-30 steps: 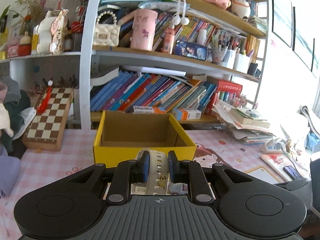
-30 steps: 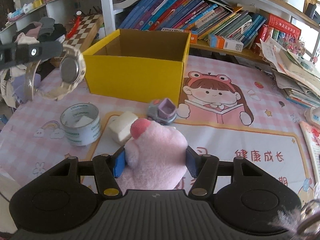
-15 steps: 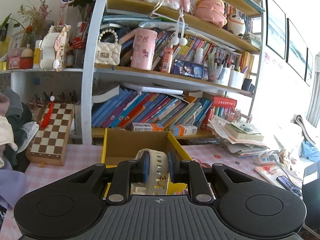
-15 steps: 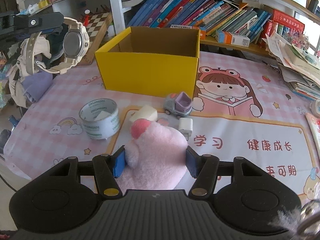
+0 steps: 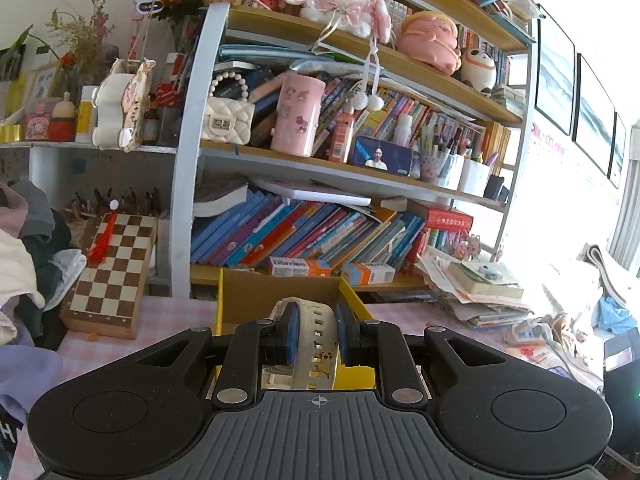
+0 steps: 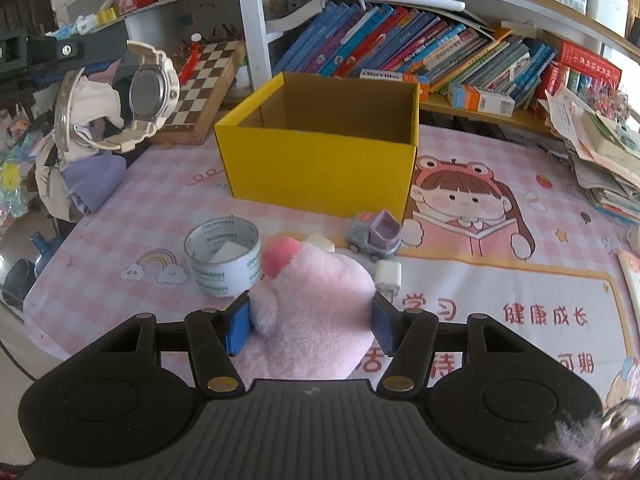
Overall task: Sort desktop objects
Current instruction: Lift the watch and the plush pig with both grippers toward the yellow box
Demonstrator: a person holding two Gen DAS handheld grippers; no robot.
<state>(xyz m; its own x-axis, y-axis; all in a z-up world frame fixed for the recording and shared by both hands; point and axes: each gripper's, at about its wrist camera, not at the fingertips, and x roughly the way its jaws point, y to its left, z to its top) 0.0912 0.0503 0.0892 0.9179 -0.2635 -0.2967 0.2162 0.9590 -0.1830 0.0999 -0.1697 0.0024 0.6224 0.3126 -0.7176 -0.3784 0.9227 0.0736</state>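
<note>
1. Left gripper [image 5: 316, 334] is clamping narrowly on the strap of a cream watch [image 5: 311, 340]; right gripper [image 6: 310, 326] is squeezing a pink plush toy [image 6: 308, 316] at a medium width.
2. Both items are hanging above the checked table mat [image 6: 132, 208], near the yellow box [image 6: 320, 160], which appears to be standing empty.
3. Keep both grips firm while carrying; the watch face [image 6: 150, 94] is dangling free and may swing.
4. Centre each item over the box opening before letting go, one at a time.
5. Tape roll [image 6: 224, 258], toy truck [image 6: 374, 236] and white blocks are waiting on the mat.
</note>
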